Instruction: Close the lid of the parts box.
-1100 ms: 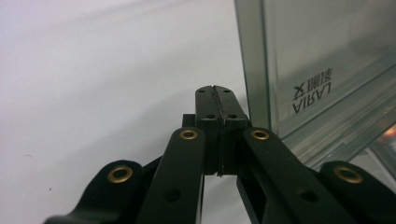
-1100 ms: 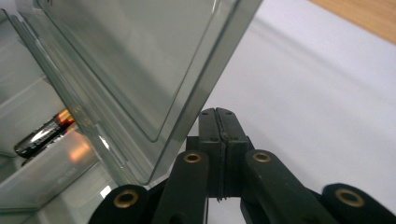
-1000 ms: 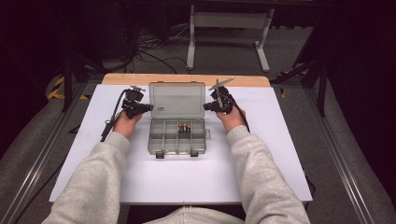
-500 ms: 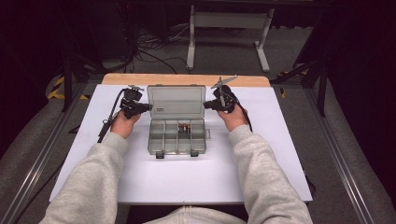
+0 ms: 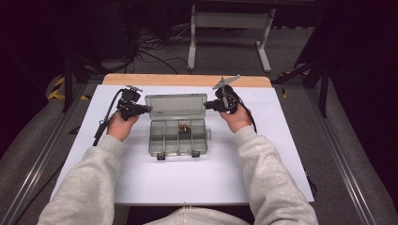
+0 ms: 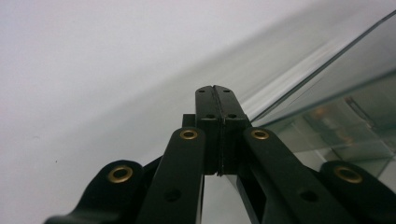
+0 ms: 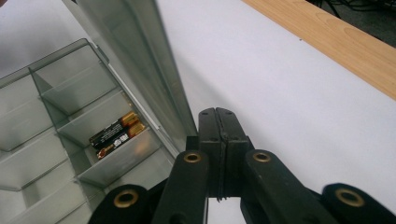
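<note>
Open compartment box (image 5: pixel 178 136) at the middle of the white bench (image 5: pixel 141 178), a closed tool at each side of its raised lid (image 5: pixel 176 106).

The clear lid stands up at the box's 12 o'clock edge. Two batteries (image 5: pixel 183 128) lie side by side in one far compartment, toward 1 o'clock of the box's centre; the other compartments look bare. The left tool (image 5: pixel 146 109) sits at the lid's 9 o'clock edge, the right tool (image 5: pixel 206 107) at its 3 o'clock edge. Both have their jaws pressed together on nothing; contact with the lid cannot be told.
</note>
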Action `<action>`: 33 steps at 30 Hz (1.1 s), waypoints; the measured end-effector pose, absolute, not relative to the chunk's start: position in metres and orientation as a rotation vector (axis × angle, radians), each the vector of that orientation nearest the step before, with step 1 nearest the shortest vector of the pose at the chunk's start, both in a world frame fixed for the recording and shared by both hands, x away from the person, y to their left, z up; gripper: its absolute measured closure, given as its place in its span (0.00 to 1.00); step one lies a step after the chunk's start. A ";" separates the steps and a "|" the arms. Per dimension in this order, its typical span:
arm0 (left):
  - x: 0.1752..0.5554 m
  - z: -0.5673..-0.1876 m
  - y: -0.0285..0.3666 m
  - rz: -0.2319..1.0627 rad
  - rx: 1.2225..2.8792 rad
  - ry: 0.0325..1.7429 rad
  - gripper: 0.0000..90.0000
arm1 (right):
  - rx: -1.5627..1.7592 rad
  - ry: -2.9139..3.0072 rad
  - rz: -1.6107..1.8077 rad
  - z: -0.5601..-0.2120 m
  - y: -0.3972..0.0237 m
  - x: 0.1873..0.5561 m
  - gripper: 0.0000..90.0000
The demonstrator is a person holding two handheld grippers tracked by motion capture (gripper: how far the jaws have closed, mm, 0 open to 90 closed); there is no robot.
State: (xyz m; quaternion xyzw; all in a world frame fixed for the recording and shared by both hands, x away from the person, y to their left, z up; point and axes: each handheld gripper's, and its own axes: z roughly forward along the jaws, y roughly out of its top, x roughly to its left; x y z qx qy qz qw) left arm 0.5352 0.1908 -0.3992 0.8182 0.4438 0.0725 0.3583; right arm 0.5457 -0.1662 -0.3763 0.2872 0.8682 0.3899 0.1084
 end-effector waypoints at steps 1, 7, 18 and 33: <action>0.533 -0.398 0.191 0.184 2.110 1.139 0.99 | 0.836 2.556 1.148 -0.375 -0.166 0.544 1.00; 0.525 -0.391 0.195 0.121 2.097 1.060 0.99 | 0.804 2.564 1.167 -0.372 -0.167 0.536 1.00; 0.511 -0.386 0.196 0.068 2.120 0.972 0.98 | 0.737 2.593 1.177 -0.366 -0.163 0.517 1.00; 0.484 -0.375 0.195 0.042 2.156 0.870 0.99 | 0.710 2.658 1.172 -0.363 -0.161 0.493 1.00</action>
